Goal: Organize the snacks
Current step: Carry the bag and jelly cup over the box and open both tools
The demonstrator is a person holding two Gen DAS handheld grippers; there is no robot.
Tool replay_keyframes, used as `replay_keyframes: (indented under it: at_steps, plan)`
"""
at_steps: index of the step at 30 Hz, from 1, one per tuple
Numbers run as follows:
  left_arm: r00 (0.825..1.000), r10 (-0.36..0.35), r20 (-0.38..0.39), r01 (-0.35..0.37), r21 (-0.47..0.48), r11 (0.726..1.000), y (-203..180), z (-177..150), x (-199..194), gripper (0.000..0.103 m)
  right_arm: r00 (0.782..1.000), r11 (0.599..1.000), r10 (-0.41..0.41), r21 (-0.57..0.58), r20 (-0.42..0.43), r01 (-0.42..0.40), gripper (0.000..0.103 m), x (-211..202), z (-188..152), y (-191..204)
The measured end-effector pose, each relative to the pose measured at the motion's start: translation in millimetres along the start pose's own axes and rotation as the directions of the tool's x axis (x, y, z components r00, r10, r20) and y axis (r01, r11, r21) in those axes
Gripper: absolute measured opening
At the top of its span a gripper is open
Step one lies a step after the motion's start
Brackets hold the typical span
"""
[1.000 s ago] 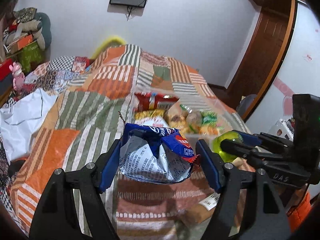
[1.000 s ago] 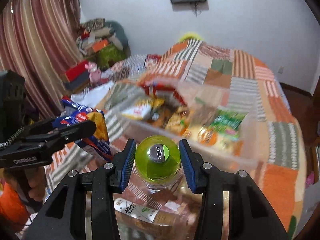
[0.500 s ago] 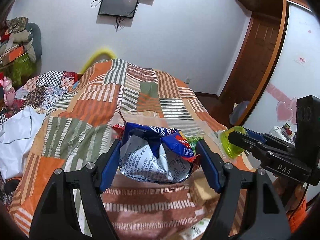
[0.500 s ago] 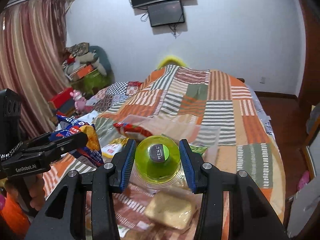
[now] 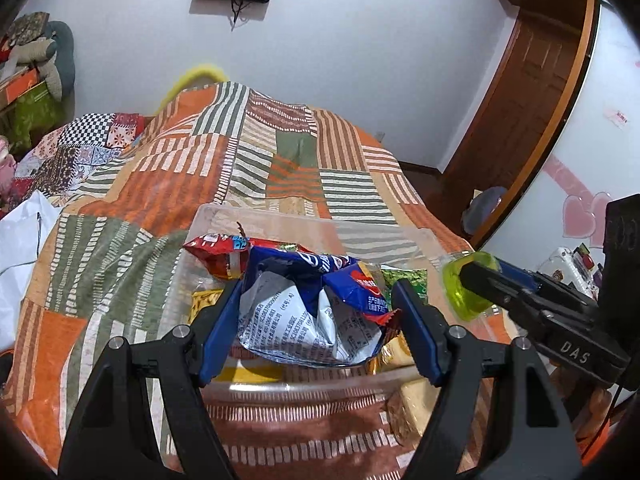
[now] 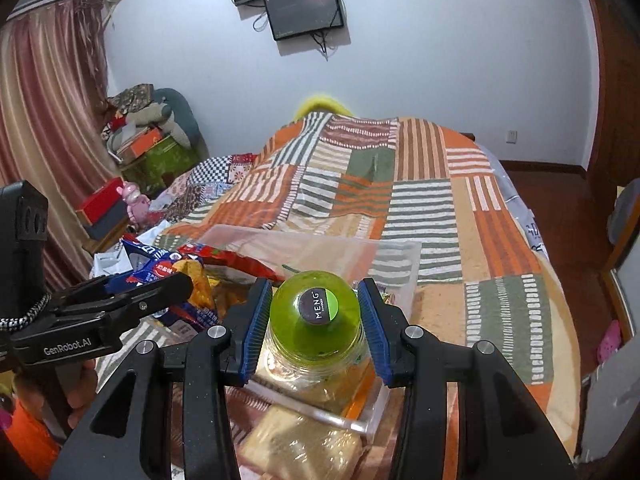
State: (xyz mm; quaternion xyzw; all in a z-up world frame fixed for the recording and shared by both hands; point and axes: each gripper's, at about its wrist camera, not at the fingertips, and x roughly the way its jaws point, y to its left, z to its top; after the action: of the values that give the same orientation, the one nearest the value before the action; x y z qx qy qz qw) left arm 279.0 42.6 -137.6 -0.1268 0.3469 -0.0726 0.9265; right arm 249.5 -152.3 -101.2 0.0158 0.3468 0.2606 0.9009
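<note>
Jar (image 6: 316,320) body hidden btwn right gripper (image 6: 316,330); bin (image 5: 320,226) contents unclear.

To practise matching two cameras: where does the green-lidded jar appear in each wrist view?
Left wrist: green-lidded jar at right edge, side-on, in the right gripper.
Right wrist: jar at bottom centre, lid towards the camera.
Shared landmark: clear plastic bin.

we note a patchwork quilt (image 6: 420,184) over the bed, two dark screens (image 6: 306,10) on the white wall, a striped curtain (image 6: 44,128) at left, a wooden door (image 5: 520,112).
</note>
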Motion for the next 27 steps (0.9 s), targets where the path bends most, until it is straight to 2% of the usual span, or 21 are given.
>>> replay_keyframes:
  at_steps: [13, 18, 23, 27]
  plan:
    - [0.999, 0.033, -0.016, -0.032, 0.079, 0.996, -13.0, -3.5, 24.0, 0.077, 0.997, 1.000, 0.014, 0.023, -0.072, -0.012, 0.041, 31.4, -6.0, -5.1]
    - [0.997, 0.049, -0.063, -0.045, 0.058, 0.997, -12.9, -6.1, 34.2, 0.085, 0.996, 0.999, 0.017, 0.040, -0.085, -0.014, 0.042, 30.6, -8.0, -9.0]
    - [0.995, 0.042, -0.091, -0.041, 0.013, 0.999, -7.0, -6.3, 34.6, 0.088, 0.998, 1.000, 0.007, 0.030, -0.066, -0.005, 0.043, 22.0, -3.3, -10.7]
    - [0.998, 0.038, -0.048, -0.038, 0.014, 0.999, -9.0, -5.7, 16.8, 0.088, 0.998, 1.000, 0.000, 0.022, -0.057, 0.001, 0.045, 10.4, -4.1, -11.8]
